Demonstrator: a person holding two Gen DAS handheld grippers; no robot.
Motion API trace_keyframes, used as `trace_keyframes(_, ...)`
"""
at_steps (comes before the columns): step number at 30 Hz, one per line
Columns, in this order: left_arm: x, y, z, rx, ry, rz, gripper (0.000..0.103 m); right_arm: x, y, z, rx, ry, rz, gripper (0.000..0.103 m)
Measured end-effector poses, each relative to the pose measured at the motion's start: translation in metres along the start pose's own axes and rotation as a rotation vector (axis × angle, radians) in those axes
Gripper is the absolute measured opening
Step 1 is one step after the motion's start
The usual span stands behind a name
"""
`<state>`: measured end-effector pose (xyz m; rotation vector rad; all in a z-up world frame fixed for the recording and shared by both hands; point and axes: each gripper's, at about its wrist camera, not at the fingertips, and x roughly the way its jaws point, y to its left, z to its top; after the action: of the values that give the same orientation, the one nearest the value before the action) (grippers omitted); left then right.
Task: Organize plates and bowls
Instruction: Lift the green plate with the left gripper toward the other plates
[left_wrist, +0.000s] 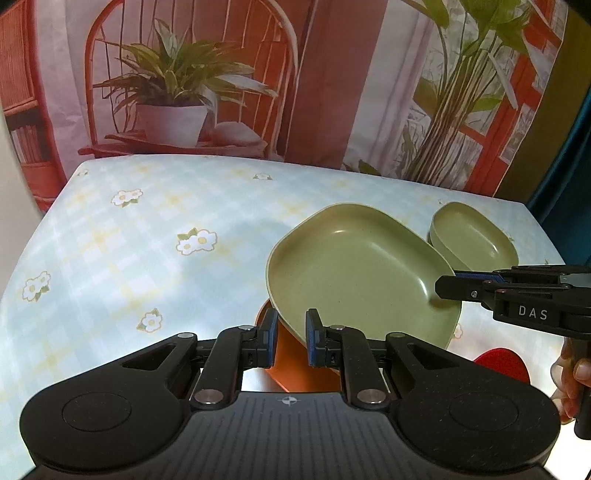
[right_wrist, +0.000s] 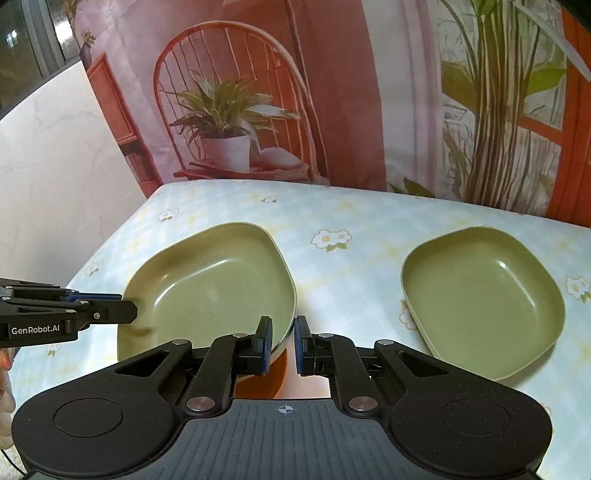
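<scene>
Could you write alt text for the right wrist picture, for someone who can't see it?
The right tongs straddle the near rim of a large green plate, their jaws apart, while the left tongs reach over its left edge. A smaller green dish sits to the right on the flowered tablecloth.

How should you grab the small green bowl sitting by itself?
Pinch the small bowl by its rim, one finger inside the wall and one outside. It sits upright and open on the table, and it looks too wide to span. Come from the near side, probably with the right gripper, which is closest.
</scene>
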<state>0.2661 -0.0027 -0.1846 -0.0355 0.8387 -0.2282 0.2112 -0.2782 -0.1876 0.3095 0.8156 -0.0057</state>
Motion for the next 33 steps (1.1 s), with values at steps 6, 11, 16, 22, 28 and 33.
trace_keyframes(6, -0.001, -0.001, -0.001, -0.002, 0.007, 0.001, 0.017, -0.001, 0.001, -0.002, 0.001, 0.006, 0.0, 0.012)
trace_keyframes(11, -0.002, -0.001, -0.006, -0.004, 0.013, -0.001, 0.017, -0.003, 0.003, -0.005, -0.006, 0.009, 0.003, 0.012)
trace_keyframes(16, -0.001, 0.0, -0.01, -0.007, 0.021, 0.003, 0.017, -0.001, 0.005, -0.007, -0.013, 0.021, 0.002, 0.012)
trace_keyframes(22, -0.002, 0.003, -0.012, -0.017, 0.029, 0.004, 0.017, 0.0, 0.008, -0.008, -0.022, 0.031, 0.003, 0.012)
trace_keyframes(28, 0.002, 0.005, -0.013, -0.03, 0.041, 0.009, 0.017, 0.004, 0.009, -0.007, -0.023, 0.052, 0.008, 0.012)
trace_keyframes(33, 0.004, 0.004, -0.013, -0.032, 0.044, 0.013, 0.017, 0.007, 0.008, -0.005, -0.003, 0.072, 0.013, 0.012)
